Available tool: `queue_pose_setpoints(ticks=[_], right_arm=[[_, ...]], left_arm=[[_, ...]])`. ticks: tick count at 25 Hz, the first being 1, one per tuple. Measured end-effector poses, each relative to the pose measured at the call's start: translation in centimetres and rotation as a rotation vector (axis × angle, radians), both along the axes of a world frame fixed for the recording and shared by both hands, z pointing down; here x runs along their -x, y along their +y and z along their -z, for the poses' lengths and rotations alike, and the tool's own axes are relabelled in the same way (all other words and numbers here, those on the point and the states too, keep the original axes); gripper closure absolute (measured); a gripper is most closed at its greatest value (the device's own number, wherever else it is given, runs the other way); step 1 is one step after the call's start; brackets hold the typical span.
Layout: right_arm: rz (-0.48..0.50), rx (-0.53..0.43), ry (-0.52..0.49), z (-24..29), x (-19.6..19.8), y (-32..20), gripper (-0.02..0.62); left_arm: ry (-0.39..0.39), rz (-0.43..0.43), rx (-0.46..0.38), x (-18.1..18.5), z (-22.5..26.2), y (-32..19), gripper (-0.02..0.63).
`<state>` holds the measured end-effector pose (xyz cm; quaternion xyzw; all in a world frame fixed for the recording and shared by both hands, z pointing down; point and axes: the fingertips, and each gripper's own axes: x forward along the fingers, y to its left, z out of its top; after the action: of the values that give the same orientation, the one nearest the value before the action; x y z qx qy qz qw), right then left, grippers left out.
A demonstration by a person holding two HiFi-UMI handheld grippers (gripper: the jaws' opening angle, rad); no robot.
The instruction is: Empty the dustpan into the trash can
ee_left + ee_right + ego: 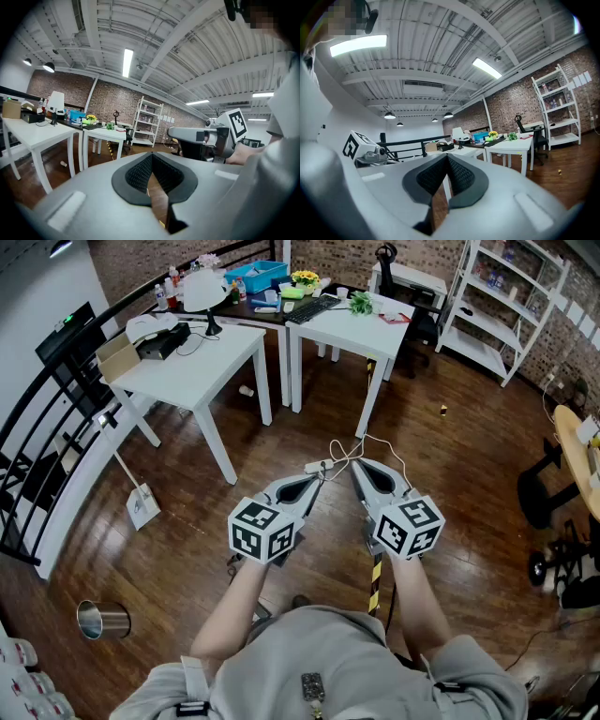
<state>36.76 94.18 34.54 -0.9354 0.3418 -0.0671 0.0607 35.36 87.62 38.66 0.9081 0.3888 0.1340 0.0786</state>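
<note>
Left gripper (317,480) and right gripper (356,467): fingers together, nothing between them. Probable long-handled dustpan (141,506) stands well left of the left fingers, with a metal can (103,620), likely the trash can, left and behind them. Part the fingers before reaching the handle (117,451).

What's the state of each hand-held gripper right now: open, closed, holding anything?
Left hand-held gripper: closed, nothing between its jaws.
Right hand-held gripper: closed, nothing between its jaws.

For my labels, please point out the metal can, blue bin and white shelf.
metal can (105,621), head view, side wall
blue bin (253,280), head view, front wall
white shelf (478,352), head view, lowest board
</note>
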Motion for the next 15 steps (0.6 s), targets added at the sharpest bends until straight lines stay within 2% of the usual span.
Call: queue_pose_setpoints(ticks=[7,15], right_arm=[[0.109,-0.011,-0.011,-0.6,-1.1,-4.1,0.595],[0.343,-0.013,-0.038,-1.7,-1.8,-13.7,0.595]], left_arm=[[-0.008,0.117,-0.016,-0.6,-0.3,-4.3,0.601],[-0.039,0.371,-0.035,0.4,-1.3,-14.2,0.601]])
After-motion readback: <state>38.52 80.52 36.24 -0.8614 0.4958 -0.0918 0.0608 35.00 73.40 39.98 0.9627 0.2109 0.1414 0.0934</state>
